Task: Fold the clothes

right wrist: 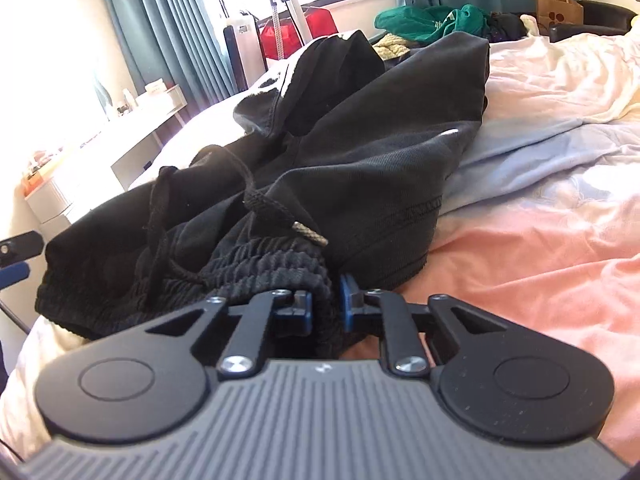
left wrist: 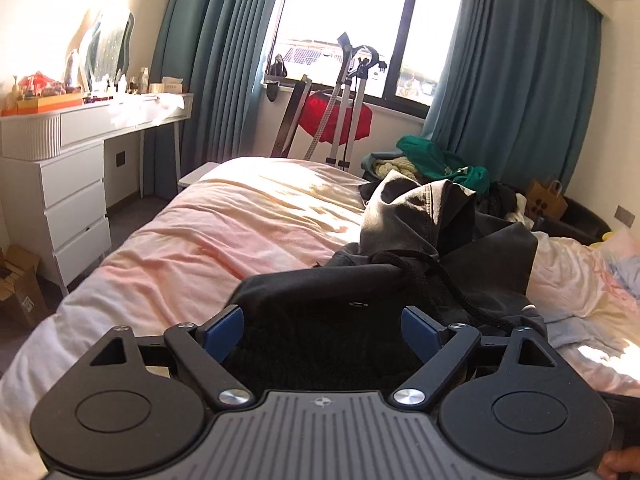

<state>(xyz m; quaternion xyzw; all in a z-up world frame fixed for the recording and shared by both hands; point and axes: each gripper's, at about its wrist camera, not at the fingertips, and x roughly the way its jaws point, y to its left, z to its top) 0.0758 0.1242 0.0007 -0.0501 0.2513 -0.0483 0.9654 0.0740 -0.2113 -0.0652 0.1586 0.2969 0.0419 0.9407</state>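
Black shorts (right wrist: 280, 208) between right gripper (right wrist: 326, 308) pads (left gripper (left wrist: 322, 330) agape)

The trousers (right wrist: 360, 152) lie on the bed (left wrist: 224, 232). Beyond the bed's far edge stands the window (left wrist: 352, 24); left of the bed, a dresser (left wrist: 60, 184).

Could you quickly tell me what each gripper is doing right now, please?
Left gripper: open, jaws wide over the black trousers.
Right gripper: shut on the trousers' elastic waistband.

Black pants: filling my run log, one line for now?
black pants crumpled on bed | right gripper shut on waistband | left gripper open
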